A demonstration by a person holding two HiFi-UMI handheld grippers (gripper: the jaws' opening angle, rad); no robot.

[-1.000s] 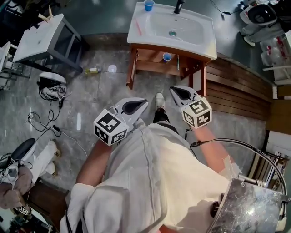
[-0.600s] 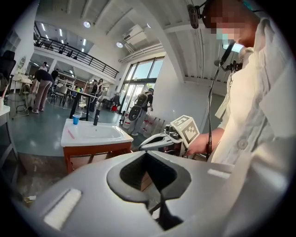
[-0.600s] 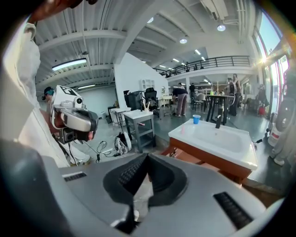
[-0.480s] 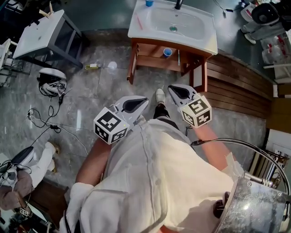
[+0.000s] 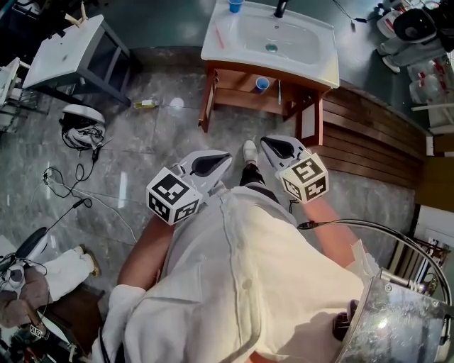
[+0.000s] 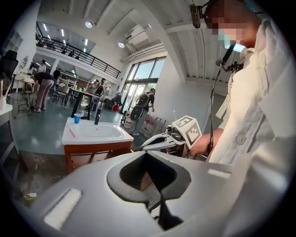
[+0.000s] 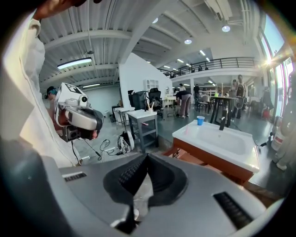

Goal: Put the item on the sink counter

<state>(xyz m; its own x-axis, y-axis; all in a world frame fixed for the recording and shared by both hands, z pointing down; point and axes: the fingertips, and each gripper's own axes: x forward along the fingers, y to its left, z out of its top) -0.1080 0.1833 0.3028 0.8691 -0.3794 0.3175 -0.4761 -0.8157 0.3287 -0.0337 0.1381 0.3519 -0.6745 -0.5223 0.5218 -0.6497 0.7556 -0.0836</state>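
The white sink counter (image 5: 220, 51) on its wooden stand lies ahead at the top of the head view. On it are a blue cup (image 5: 235, 6), a pink stick-like item (image 5: 218, 39) and a black tap (image 5: 281, 8). A second blue cup (image 5: 262, 84) sits on the shelf underneath. My left gripper (image 5: 225, 157) and right gripper (image 5: 266, 140) are held in front of my body, well short of the sink. Both are shut with nothing between the jaws. The left gripper view shows the sink counter (image 6: 95, 132) and the shut left gripper (image 6: 147, 155); the right gripper (image 7: 147, 157) is likewise shut.
A grey side table (image 5: 67, 57) stands at the upper left, with a small bottle (image 5: 145, 105) on the floor beside it. A white device with cables (image 5: 81, 127) lies on the left floor. Wooden decking (image 5: 369, 138) runs right of the sink; a metal cart (image 5: 397, 319) is at lower right. Another person's leg (image 5: 67, 268) shows at lower left.
Both grippers stay shut and almost still in front of me. The other person's leg at lower left has drawn back toward the frame's bottom.
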